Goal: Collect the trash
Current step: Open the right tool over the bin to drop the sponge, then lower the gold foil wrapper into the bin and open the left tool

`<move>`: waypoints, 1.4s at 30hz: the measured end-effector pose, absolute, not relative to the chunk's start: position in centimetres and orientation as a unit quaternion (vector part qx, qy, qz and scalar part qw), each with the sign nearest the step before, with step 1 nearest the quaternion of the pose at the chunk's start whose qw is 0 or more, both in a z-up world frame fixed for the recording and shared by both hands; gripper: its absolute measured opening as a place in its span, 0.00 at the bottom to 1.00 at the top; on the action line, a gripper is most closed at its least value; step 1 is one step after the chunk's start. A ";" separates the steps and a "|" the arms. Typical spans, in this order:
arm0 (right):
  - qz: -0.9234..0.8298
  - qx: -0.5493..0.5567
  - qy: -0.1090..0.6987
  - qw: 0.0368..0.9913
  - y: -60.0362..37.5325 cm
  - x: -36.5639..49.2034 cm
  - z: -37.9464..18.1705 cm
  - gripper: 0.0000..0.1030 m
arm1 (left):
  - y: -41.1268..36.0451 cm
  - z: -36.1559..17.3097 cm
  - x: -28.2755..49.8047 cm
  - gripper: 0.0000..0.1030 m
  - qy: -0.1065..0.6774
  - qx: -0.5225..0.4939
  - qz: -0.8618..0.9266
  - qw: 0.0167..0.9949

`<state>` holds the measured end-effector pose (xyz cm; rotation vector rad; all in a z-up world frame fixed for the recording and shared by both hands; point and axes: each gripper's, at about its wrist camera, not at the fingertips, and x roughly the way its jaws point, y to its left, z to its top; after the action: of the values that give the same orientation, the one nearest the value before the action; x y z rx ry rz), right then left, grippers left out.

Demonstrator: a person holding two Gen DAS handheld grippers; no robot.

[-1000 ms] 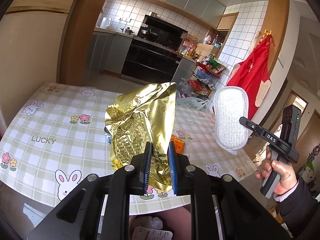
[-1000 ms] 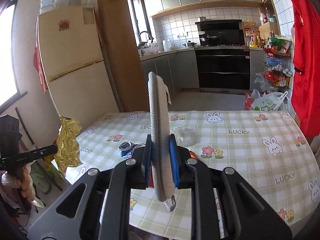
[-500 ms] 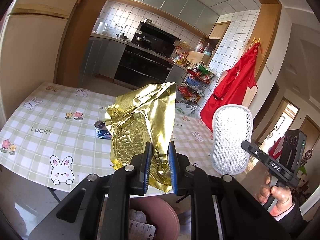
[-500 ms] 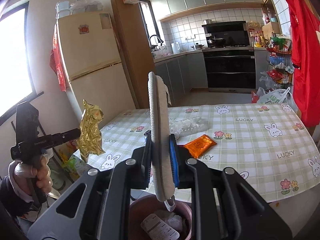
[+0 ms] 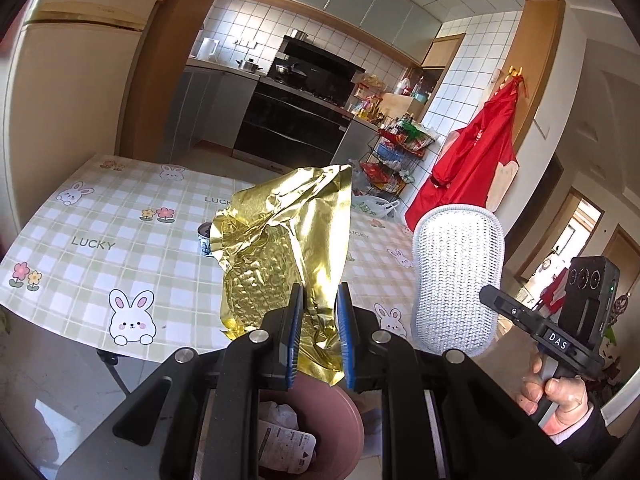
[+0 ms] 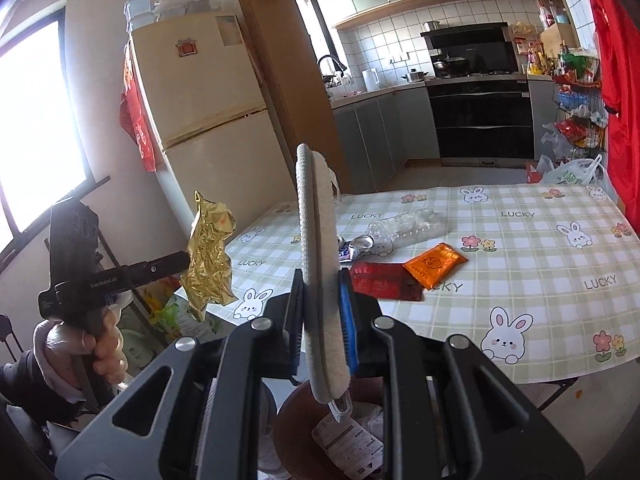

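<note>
table [image 6: 540, 248] holds one clear bottle [image 6: 404, 222], one crushed can [image 6: 354, 246] and two packets, red [image 6: 384, 286] and orange [image 6: 434, 264]. our left gripper [image 5: 319, 322] pinches one gold wrapper [image 5: 280, 248] above the brown bin [image 5: 344, 412]; right gripper [image 6: 320, 312] clamps one white scrub pad [image 6: 316, 248].

Left gripper [image 5: 319, 334]: matte black frame with triangular cut-outs, round silver screws at the joints, blue pads [image 5: 297, 336] lining both fingers. Side rail lettered "GenRobot.AI", from what can be read.
Right gripper [image 6: 320, 320]: same black frame, silver screws, blue pads; white "DAS" label, small green light.
Left hand [image 6: 94, 344]: bare skin, pale cuff, dark sleeve.
Right hand [image 5: 560, 398]: bare skin, pinkish cuff, dark sleeve.
</note>
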<state>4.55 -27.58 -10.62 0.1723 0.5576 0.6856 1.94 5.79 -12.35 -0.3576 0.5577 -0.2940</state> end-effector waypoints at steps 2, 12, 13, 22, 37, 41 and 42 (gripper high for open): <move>0.332 0.077 0.275 0.899 -27.2 4.5 -11.0 0.19 | 5.7 -12.5 2.0 0.16 0.274 -0.174 -0.145 0.934; 0.347 0.098 0.305 0.881 -26.3 5.4 -12.7 0.37 | 5.6 -13.8 2.8 0.16 0.295 -0.176 -0.140 0.928; 0.346 0.098 0.304 0.882 -26.4 5.4 -12.6 0.41 | 5.6 -13.8 2.8 0.16 0.296 -0.177 -0.141 0.928; 0.281 0.104 0.269 0.916 -28.0 5.3 -11.3 0.95 | 5.1 -14.1 2.7 0.16 0.299 -0.180 -0.160 0.923; 0.238 0.106 0.273 0.926 -28.8 5.7 -12.2 0.95 | 1.3 -16.4 2.4 0.17 0.337 -0.169 -0.204 0.903; 0.235 0.107 0.278 0.925 -28.9 5.9 -12.6 0.95 | 0.6 -16.9 2.5 0.17 0.345 -0.167 -0.213 0.899; 0.234 0.105 0.279 0.925 -28.9 5.8 -12.7 0.95 | 0.4 -17.1 2.5 0.17 0.347 -0.166 -0.216 0.897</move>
<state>5.84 -28.86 -12.71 0.2158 0.5718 0.4809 2.51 0.37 -17.06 -0.3441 0.7190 -0.4472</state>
